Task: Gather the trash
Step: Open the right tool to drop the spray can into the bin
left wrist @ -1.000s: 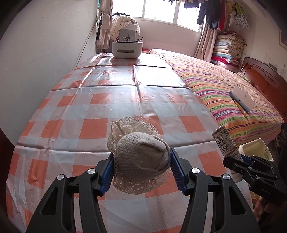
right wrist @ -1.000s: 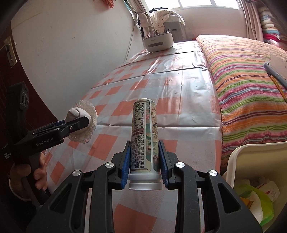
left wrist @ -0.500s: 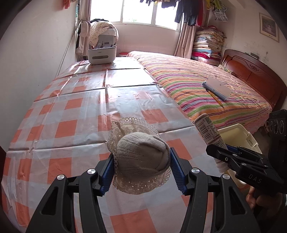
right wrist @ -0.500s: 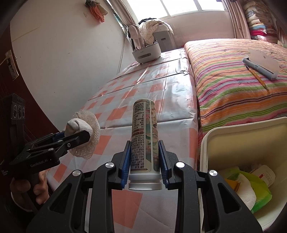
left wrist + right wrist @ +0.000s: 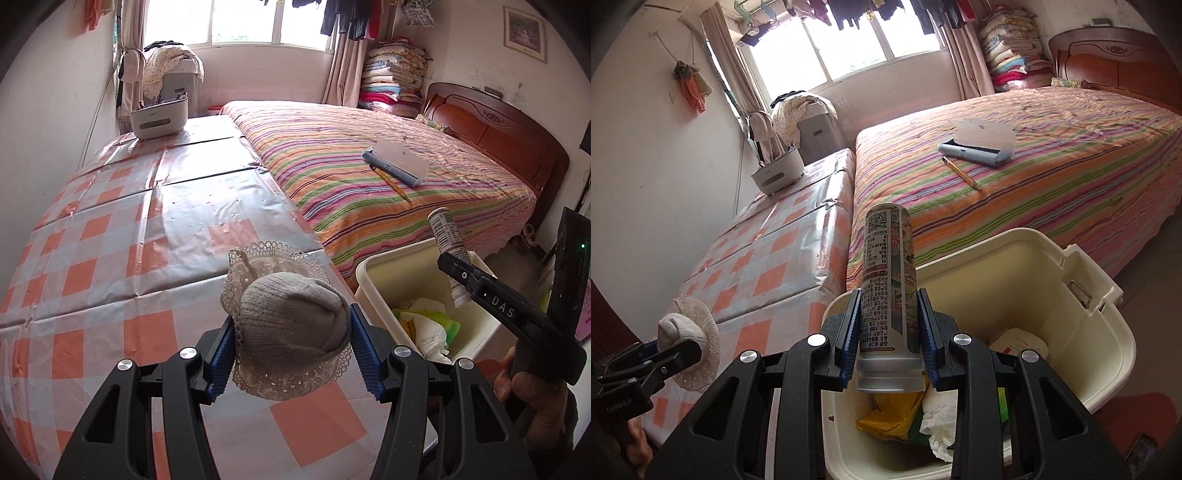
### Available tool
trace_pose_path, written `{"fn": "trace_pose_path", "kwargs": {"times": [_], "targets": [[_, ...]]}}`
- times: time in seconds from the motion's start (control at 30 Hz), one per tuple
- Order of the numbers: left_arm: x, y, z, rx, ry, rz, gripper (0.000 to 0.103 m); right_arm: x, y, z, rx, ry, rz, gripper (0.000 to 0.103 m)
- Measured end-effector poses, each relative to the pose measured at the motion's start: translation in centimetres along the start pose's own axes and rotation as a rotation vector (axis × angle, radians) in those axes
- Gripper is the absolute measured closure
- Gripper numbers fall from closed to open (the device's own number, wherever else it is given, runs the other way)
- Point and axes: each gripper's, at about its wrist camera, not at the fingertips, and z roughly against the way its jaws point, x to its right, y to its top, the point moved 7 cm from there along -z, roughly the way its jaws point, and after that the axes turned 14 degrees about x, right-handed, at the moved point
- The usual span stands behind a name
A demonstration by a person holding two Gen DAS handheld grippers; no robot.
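My left gripper (image 5: 293,334) is shut on a balled grey sock with a lace cuff (image 5: 291,321), held above the checked tablecloth (image 5: 110,240) near its right edge. It also shows in the right wrist view (image 5: 689,345). My right gripper (image 5: 889,332) is shut on a printed can (image 5: 888,280), held upright over the cream trash bin (image 5: 1100,332). In the left wrist view the can (image 5: 445,232) stands over the bin (image 5: 373,280). The bin holds crumpled tissue (image 5: 938,424) and a yellow wrapper (image 5: 886,421).
A striped bed (image 5: 369,184) lies to the right of the table, with a grey case (image 5: 391,168) and a pencil (image 5: 391,182) on it. A white caddy (image 5: 159,118) stands at the table's far end. A wall runs along the left.
Both grippers have swung right with their loads. The can has moved from over the table's edge to over the bin. The sock is nearer the table's right edge.
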Motion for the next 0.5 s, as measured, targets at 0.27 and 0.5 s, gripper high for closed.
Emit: {"fn": "trace_pose_path", "kwargs": {"times": [0.27, 0.5], "targets": [[4.5, 1.3, -0.9, 0.0, -0.057, -0.045, 0.048, 4.0, 1.5, 1.6, 0.084, -0.069, -0.139, 0.022], [7.5, 1.7, -2.0, -0.018, -0.085, -0.08, 0.048, 6.7, 3.6, 4.5, 0.245, -0.066, -0.299, 0.02]]}}
